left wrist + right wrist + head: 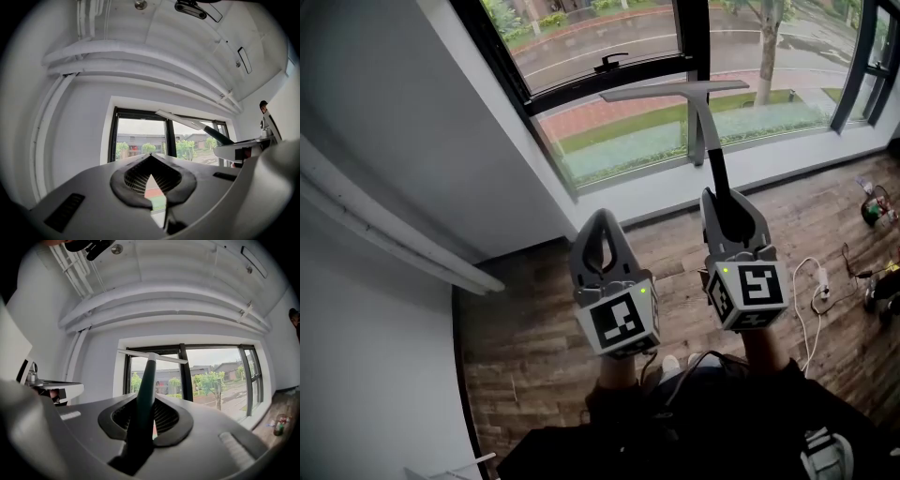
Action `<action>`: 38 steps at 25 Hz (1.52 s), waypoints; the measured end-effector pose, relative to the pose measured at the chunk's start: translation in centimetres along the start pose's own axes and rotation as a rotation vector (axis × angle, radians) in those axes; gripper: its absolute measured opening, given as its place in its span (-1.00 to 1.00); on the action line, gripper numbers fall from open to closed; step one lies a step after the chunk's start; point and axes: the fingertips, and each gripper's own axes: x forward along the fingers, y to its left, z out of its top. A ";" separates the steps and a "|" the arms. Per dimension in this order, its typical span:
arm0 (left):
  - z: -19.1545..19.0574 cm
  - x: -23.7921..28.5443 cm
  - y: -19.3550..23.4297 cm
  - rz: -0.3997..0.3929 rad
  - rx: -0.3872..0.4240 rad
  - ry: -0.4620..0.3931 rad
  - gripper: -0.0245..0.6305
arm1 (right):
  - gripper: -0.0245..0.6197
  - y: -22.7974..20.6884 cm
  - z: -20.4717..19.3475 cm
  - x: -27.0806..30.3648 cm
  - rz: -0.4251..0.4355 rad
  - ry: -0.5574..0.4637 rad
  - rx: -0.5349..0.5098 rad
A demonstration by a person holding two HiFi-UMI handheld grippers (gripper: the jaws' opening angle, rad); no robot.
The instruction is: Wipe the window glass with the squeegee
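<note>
Right gripper (pixel 719 202): clenched on squeegee (pixel 705 117) handle.
Left gripper (pixel 602 225): jaws together, empty.
Progress: blade ahead near window glass (pixel 600 37); wiping seemingly all left.

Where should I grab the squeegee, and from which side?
Grip the squeegee by the lower end of its dark handle, coming from the room side, as the right gripper does. The handle is slim and straight; the wide blade must stay free toward the window glass.

Grey tongs (pixel 602 217), black-and-white marker cubes (pixel 623 322)
</note>
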 end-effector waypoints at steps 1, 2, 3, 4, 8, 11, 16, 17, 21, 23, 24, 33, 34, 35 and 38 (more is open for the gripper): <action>-0.3 0.0 0.3 0.000 -0.003 0.006 -0.93 | -0.71 0.2 -0.2 0.1 -0.003 0.000 -0.002; -0.7 0.0 0.5 0.000 -0.007 0.012 -0.93 | -0.71 0.4 -0.4 0.2 -0.006 0.001 -0.002; -1.2 0.0 0.8 0.001 -0.010 0.019 -0.93 | -0.71 0.6 -0.7 0.2 -0.008 0.003 -0.002; -1.6 0.2 1.1 0.002 -0.012 0.024 -0.93 | -0.71 0.8 -1.1 0.4 -0.009 0.006 0.000; -2.4 2.1 2.8 0.018 -0.012 0.030 -0.93 | -0.71 1.4 -2.1 2.8 -0.012 0.025 -0.002; -3.2 4.3 3.6 0.026 -0.025 0.035 -0.93 | -0.71 1.2 -2.7 5.5 -0.005 0.021 -0.008; -4.6 9.8 4.9 0.042 -0.010 0.033 -0.93 | -0.71 0.6 -3.5 11.6 0.012 0.006 -0.020; -4.7 11.4 5.3 0.045 -0.005 0.028 -0.93 | -0.71 0.4 -3.6 13.3 0.015 0.004 -0.019; -4.9 18.2 7.0 0.078 0.000 0.017 -0.93 | -0.71 -1.0 -4.1 20.2 0.025 0.001 -0.024; -4.4 21.8 7.2 0.088 0.011 0.002 -0.93 | -0.71 -2.2 -3.7 23.7 0.025 -0.008 -0.035; -4.2 23.7 7.2 0.092 0.020 -0.002 -0.93 | -0.71 -2.8 -3.4 25.5 0.026 -0.012 -0.037; -4.9 34.9 7.7 0.115 0.011 -0.007 -0.93 | -0.71 -6.3 -3.5 37.1 0.047 -0.020 -0.058; -5.2 35.7 7.9 0.114 0.013 -0.003 -0.93 | -0.71 -6.4 -3.8 38.0 0.048 -0.016 -0.054; -5.4 36.5 8.1 0.115 0.016 -0.002 -0.93 | -0.71 -6.6 -4.1 38.9 0.050 -0.012 -0.050; -5.6 38.4 8.9 0.122 0.020 0.000 -0.93 | -0.71 -6.6 -4.7 41.2 0.059 -0.008 -0.047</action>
